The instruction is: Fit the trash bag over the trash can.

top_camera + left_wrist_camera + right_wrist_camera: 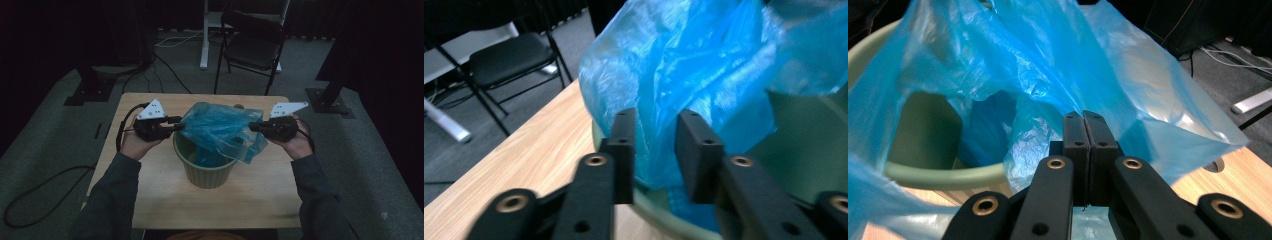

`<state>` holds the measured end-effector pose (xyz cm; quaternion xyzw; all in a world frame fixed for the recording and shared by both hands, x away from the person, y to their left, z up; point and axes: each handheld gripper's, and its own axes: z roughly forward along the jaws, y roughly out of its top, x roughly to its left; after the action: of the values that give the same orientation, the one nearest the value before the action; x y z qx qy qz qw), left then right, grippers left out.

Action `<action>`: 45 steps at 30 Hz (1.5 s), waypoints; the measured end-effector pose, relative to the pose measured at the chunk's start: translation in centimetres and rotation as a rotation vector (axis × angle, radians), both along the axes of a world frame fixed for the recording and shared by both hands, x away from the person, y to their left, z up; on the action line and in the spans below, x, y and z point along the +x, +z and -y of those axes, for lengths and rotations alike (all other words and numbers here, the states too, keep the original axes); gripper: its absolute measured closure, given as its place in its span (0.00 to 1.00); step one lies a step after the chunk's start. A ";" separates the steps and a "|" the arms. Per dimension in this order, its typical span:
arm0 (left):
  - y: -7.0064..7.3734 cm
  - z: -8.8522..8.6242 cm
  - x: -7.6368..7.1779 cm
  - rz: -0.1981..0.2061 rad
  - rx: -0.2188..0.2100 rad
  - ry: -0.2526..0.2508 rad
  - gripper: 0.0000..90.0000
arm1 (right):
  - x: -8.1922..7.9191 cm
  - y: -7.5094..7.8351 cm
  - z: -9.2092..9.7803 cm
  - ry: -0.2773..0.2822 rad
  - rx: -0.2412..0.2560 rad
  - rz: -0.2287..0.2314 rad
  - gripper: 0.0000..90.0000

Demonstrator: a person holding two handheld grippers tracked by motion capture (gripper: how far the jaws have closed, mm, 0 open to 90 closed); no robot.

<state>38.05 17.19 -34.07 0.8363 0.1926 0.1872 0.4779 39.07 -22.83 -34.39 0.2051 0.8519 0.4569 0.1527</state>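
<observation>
Blue plastic bag (pixel 220 131) hangs stretched over the green bin (pixel 206 172) in the middle of the wooden table (pixel 150 190), part tucked inside and a flap draped over the rim on the right. Right gripper (pixel 1083 125) is clamped tight on a fold of the film; left gripper (pixel 654 150) has its jaws parted around the bag's edge, so I judge that side loose. Pulled from the right alone, the thin film could slide out on the left, tear at the pinch, or drag the light bin across the table. Dim light blurs the high view; the bin's bottom and the bag's far edge are hidden
</observation>
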 end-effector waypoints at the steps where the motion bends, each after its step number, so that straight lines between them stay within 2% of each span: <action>1: 0.1 0.0 -0.1 0.001 -0.007 -0.005 0.73 | 0.0 0.1 -0.1 0.001 0.000 -0.001 1.00; 8: 0.9 0.1 -0.1 0.026 -0.017 0.023 0.67 | 0.0 0.3 -0.9 0.007 -0.001 0.005 1.00; 11: 1.3 0.0 -0.1 0.024 -0.036 0.014 0.66 | 0.1 0.4 -1.0 0.006 -0.003 0.006 1.00; 18: 1.4 0.3 -0.5 0.027 -0.049 -0.022 0.61 | 0.1 0.5 -1.0 0.000 0.000 0.004 1.00; 22: 1.2 1.2 -0.5 0.024 -0.034 -0.042 0.60 | 0.0 0.6 -1.3 0.021 0.024 0.002 1.00; 23: 1.1 1.4 -0.4 0.023 -0.024 -0.047 0.62 | 0.0 0.6 -1.5 0.025 0.017 0.002 1.00; 26: 0.7 2.1 0.0 0.016 0.021 -0.034 0.80 | 0.0 0.4 -2.1 0.034 -0.017 0.001 1.00; 28: 0.4 2.2 0.2 0.010 0.043 -0.026 0.89 | 0.1 0.3 -2.1 0.035 -0.028 -0.009 0.98; 29: 0.3 2.2 0.3 0.006 0.047 -0.021 0.92 | 0.1 0.2 -2.0 0.037 -0.030 -0.011 0.95; 31: 0.1 2.2 0.4 0.002 0.048 -0.020 0.97 | 0.0 0.3 -1.5 0.044 -0.021 -0.023 0.82; 35: -0.1 2.1 0.5 0.000 0.062 -0.007 0.99 | -0.2 1.1 -0.1 0.048 0.041 -0.023 0.74; 38: -0.1 2.2 0.5 0.003 0.058 -0.004 0.99 | -0.4 2.0 0.6 0.057 0.097 -0.014 0.77; 40: -0.1 2.3 0.6 0.007 0.056 -0.004 0.99 | -0.5 2.2 0.5 0.055 0.093 -0.010 0.77; 41: -0.1 2.3 0.6 0.007 0.056 -0.003 0.99 | -0.6 2.2 0.1 0.043 0.076 0.000 0.76; 45: -0.2 2.4 0.7 0.006 0.056 0.002 0.98 | -0.4 2.2 -0.8 0.017 0.064 0.027 0.69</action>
<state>38.77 14.76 -34.30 0.8487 0.1866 0.1954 0.4546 38.71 -22.00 -32.22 0.1966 0.8365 0.4879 0.1538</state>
